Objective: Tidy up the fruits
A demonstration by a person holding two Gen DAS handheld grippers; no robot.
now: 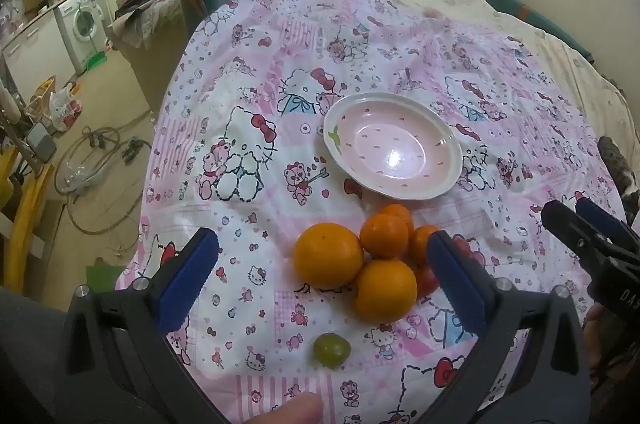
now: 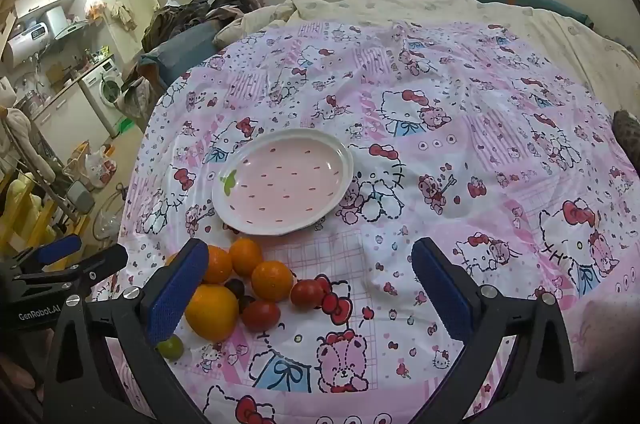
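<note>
A pink strawberry-print plate (image 1: 448,180) (image 2: 240,218) lies empty on the Hello Kitty cloth. In front of it sits a cluster of fruit: two large oranges (image 1: 329,253) (image 2: 212,312), several small tangerines (image 1: 384,235) (image 2: 272,280), red tomatoes (image 2: 307,293), dark grapes (image 2: 236,287). A green fruit (image 1: 332,350) (image 2: 171,346) lies apart, nearer me. My left gripper (image 1: 322,278) is open, above the fruit cluster, holding nothing. My right gripper (image 2: 310,288) is open and empty, right of the cluster; it also shows in the left wrist view (image 1: 576,220).
The cloth (image 1: 256,72) covers a bed with a cream duvet (image 2: 400,0) behind. The bed's left edge drops to a floor with hoses, bags and a washing machine (image 1: 82,24). Clothes are piled at the back left (image 2: 188,12).
</note>
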